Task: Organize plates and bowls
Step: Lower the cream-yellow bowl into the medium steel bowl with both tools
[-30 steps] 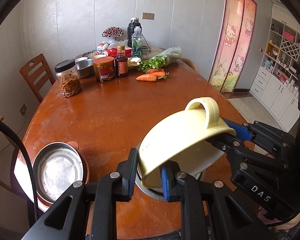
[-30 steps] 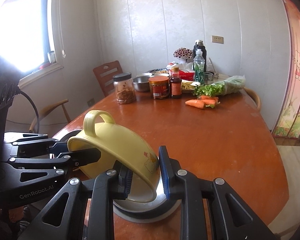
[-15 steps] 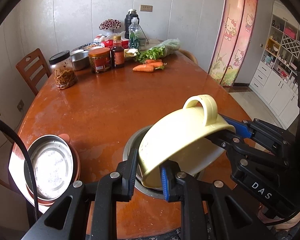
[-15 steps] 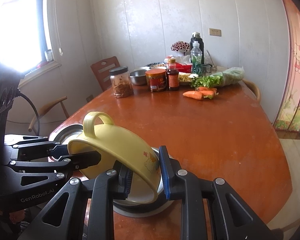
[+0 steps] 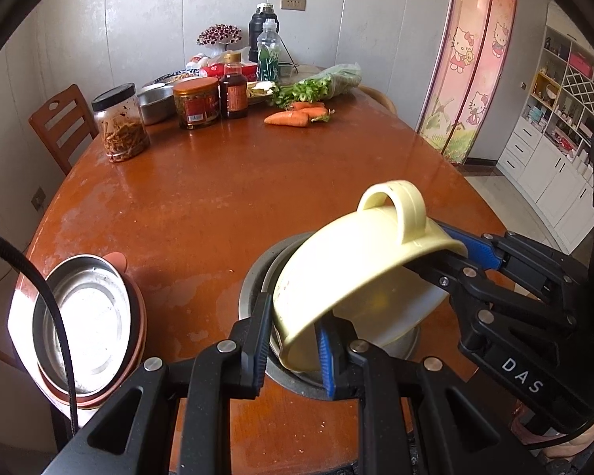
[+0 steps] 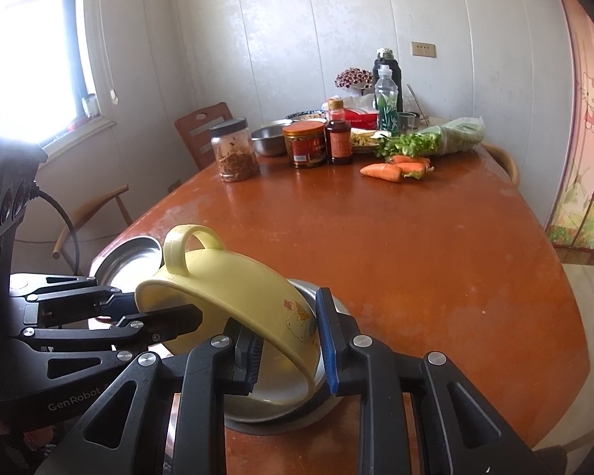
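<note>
**Yellow bowl gripped at two rim points over the steel bowl**

Clearly, everything centres on the yellow bowl (image 5: 360, 273), a handled bowl tilted mouth-down above a steel bowl (image 5: 253, 289) on the brown table (image 5: 217, 206). To the yellow bowl's left, at the table's near edge, a steel dish (image 5: 87, 316) sits inside a pink plate (image 5: 138, 328), well apart from it. The left gripper (image 5: 293, 340) is narrowed onto the yellow bowl's lower rim, one finger outside the wall and the blue pad inside. At the bowl's right, just beside the looped handle, the right gripper (image 5: 451, 255) pinches the upper rim in the same way; its own camera shows the wall between its pads. Far behind the bowl stand jars (image 5: 196, 103), bottles (image 5: 267, 55) and carrots (image 5: 289, 118).
</note>
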{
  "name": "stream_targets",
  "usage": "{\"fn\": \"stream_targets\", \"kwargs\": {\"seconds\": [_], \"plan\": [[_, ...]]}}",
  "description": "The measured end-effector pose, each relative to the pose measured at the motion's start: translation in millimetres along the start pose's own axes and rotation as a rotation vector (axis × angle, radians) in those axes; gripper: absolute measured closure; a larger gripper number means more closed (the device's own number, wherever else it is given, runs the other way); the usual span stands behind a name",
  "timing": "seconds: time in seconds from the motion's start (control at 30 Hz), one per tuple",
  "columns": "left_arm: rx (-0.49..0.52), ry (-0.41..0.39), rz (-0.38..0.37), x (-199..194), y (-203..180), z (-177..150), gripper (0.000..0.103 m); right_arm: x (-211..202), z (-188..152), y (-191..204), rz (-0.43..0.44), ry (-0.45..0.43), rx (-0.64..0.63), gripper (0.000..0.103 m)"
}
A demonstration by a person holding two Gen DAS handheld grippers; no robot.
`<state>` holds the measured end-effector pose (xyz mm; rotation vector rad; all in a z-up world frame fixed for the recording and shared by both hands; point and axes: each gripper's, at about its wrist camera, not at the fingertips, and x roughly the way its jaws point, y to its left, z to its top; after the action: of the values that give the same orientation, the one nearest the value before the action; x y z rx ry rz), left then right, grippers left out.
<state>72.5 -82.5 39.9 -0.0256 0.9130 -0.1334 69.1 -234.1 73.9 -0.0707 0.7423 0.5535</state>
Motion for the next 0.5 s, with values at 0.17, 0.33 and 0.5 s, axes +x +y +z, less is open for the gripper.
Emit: {"fn": "stream_targets", "kwargs": {"seconds": [0.17, 0.33, 0.5], "plan": [[-0.006, 0.013, -0.001, 9, 1, 0, 0.081, 5, -1, -4, 0.006, 0.006, 0.012, 0.076], [-0.009, 0.024, -0.005, 16, 2, 0, 0.082, 12, -4, -9, 0.011, 0.019, 0.025, 0.076], [-0.007, 0.027, 0.001, 19, 1, 0, 0.082, 15, -5, -12, 0.015, 0.017, 0.03, 0.076]]}}
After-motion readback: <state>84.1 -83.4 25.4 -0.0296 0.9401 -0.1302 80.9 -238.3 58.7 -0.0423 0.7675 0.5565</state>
